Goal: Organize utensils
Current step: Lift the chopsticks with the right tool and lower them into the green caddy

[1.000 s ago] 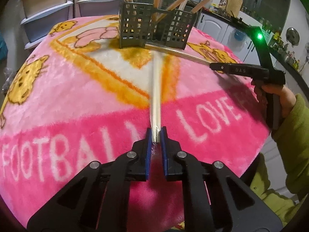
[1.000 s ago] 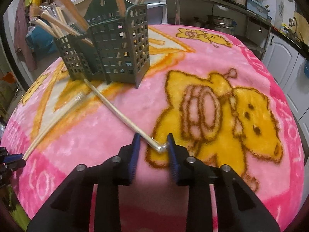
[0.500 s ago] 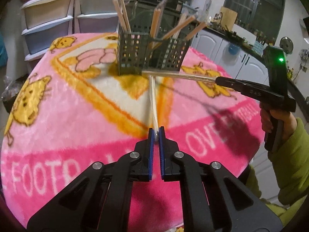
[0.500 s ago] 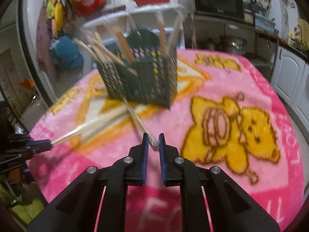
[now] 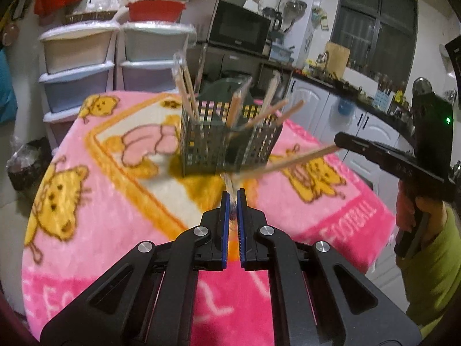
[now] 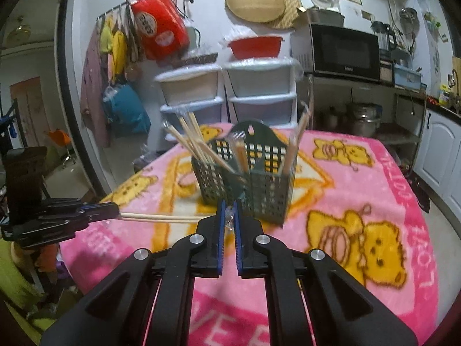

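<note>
Pink cartoon blanket (image 5: pixel 121 201) over table — cluttered kitchen, microwave (image 6: pixel 344 50) behind.

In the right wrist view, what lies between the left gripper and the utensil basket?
Only the chopstick pair held in the left gripper, reaching toward the utensil basket over the pink blanket; nothing else.

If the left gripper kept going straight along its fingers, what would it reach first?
Probably the green utensil basket: the left gripper, shut on wrapped chopsticks, points at its lower front wall. The right gripper's chopsticks cross nearby; depth is unclear.
</note>
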{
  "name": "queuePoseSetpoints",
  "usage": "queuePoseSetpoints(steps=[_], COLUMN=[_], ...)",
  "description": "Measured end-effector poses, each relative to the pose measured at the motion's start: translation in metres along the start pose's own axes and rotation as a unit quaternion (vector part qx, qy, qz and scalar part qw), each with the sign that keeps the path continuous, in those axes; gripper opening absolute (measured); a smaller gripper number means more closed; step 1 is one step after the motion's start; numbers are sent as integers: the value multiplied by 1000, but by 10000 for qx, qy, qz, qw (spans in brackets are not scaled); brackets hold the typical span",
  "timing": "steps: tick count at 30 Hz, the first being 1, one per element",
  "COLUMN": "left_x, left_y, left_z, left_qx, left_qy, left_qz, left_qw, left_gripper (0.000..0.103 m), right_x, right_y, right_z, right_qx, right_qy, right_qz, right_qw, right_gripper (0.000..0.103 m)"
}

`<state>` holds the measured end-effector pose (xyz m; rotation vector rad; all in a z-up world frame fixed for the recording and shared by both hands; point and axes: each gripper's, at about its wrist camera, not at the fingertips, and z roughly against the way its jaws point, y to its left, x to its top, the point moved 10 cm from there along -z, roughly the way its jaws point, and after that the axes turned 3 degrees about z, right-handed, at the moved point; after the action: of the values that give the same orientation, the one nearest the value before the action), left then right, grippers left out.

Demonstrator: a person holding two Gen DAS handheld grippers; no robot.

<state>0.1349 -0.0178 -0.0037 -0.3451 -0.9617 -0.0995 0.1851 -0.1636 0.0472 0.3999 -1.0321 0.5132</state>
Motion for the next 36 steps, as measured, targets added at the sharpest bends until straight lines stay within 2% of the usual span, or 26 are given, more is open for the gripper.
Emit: queuePoseSetpoints(steps=[7,20,36], left_x=[33,80,140], left_y=[-9,-39,-76], left_z=[6,17,52], left_qx=[-77,-333,-576], left_qy=[-368,-734,-1407], left_qz=[-64,-340,-671], left_qw=[9993,9962,9861], left_gripper=[3,2,0], right_x=[25,64,115], right_y=[7,10,-2], right_z=[14,36,75], right_qx=[16,-62,-290], right_qy=[-312,-769,-1449], right_qz=[42,119,73], right_qw=[9995,9970,9890], right_gripper=[6,6,6])
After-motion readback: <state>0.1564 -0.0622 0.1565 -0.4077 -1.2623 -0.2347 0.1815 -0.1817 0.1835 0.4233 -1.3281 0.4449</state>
